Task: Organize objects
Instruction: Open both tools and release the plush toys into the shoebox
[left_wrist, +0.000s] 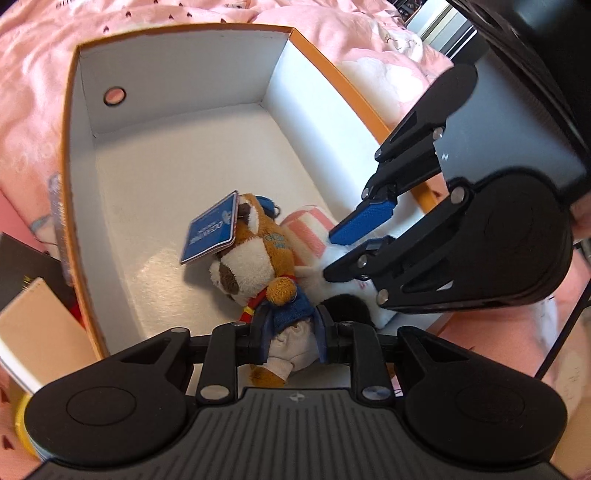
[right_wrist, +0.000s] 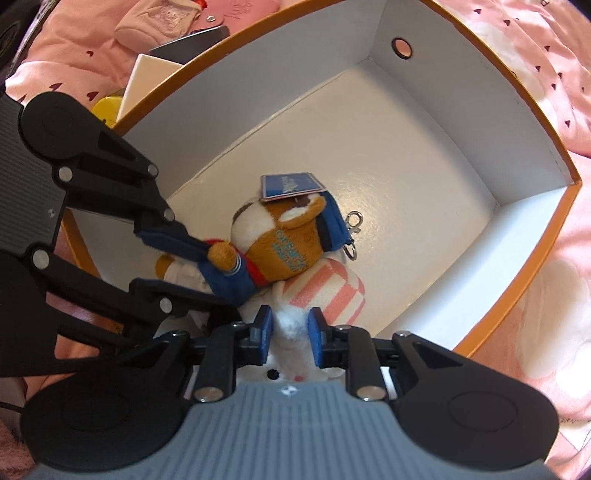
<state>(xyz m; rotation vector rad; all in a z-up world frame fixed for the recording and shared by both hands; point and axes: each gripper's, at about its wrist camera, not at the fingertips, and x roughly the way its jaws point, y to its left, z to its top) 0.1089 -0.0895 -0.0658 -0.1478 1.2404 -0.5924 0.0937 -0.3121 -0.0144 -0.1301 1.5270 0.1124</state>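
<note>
**Two plush toys in the box, both tools clamped**

Brown plush toy (left_wrist: 258, 258) and white plush toy (right_wrist: 291, 325) lie side by side inside the orange box (left_wrist: 70, 206) on the bed. Notebook (left_wrist: 40, 325) and yellow item (right_wrist: 105, 105) wait outside.

Left tool (left_wrist: 293, 338) pinches the brown toy's lower body; right tool (right_wrist: 290, 338) squeezes the white toy. Neither released.

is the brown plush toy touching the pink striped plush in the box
Touching. In the right wrist view the brown plush toy lies directly against the pink striped plush, no gap showing; the left wrist view shows the same inside the box.
</note>
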